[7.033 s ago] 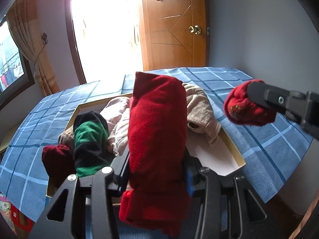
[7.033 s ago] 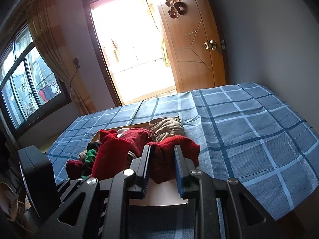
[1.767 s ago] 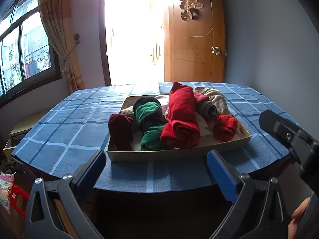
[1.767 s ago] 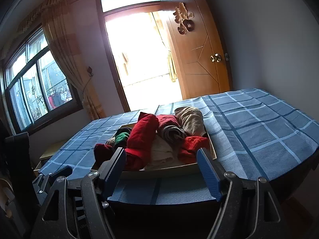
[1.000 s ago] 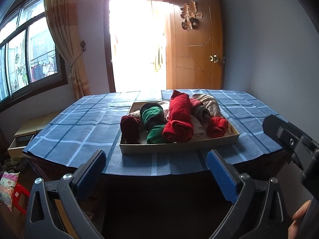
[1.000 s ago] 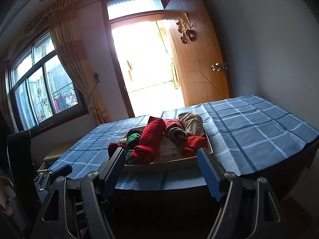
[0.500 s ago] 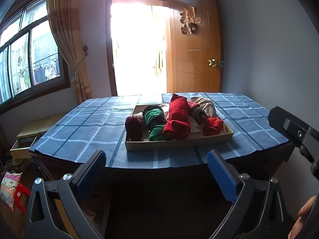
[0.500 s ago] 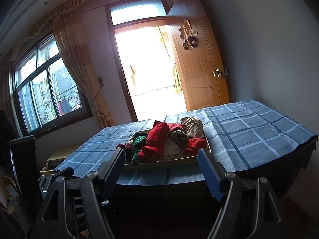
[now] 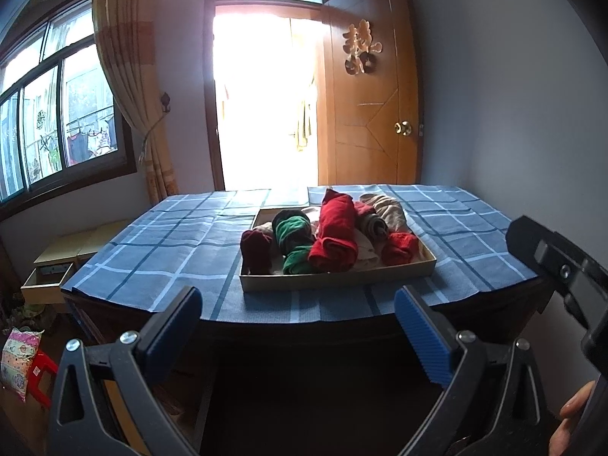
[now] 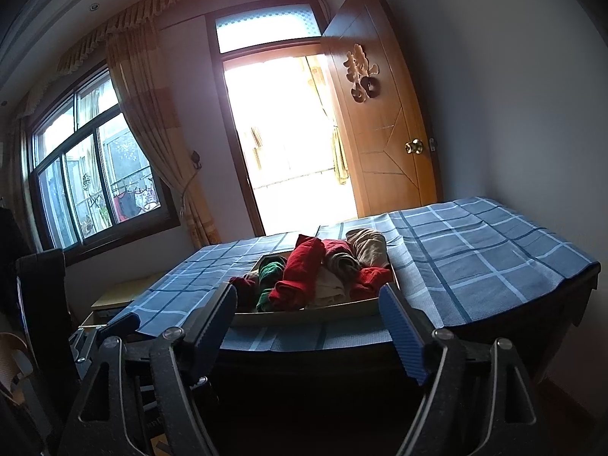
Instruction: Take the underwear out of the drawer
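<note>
Blue pads stood wide apart on our left gripper (image 9: pixel 300 336), nothing between them; our right gripper (image 10: pixel 307 326) had just been opening, also empty. Both hung off the table's (image 9: pixel 159 250) near edge, well apart from the drawer (image 9: pixel 334 279), which sat on the checked cloth with the underwear rolls (image 9: pixel 334 233) piled inside. We judged a reach into that loose heap could snag two rolls together. We counted one drawer and about eight rolls, some half hidden.

The drawer's (image 9: pixel 334 279) floor is being hidden by rolled clothes (image 9: pixel 334 235). A hand (image 9: pixel 570 418) is being cut off at the picture's lower right edge.
</note>
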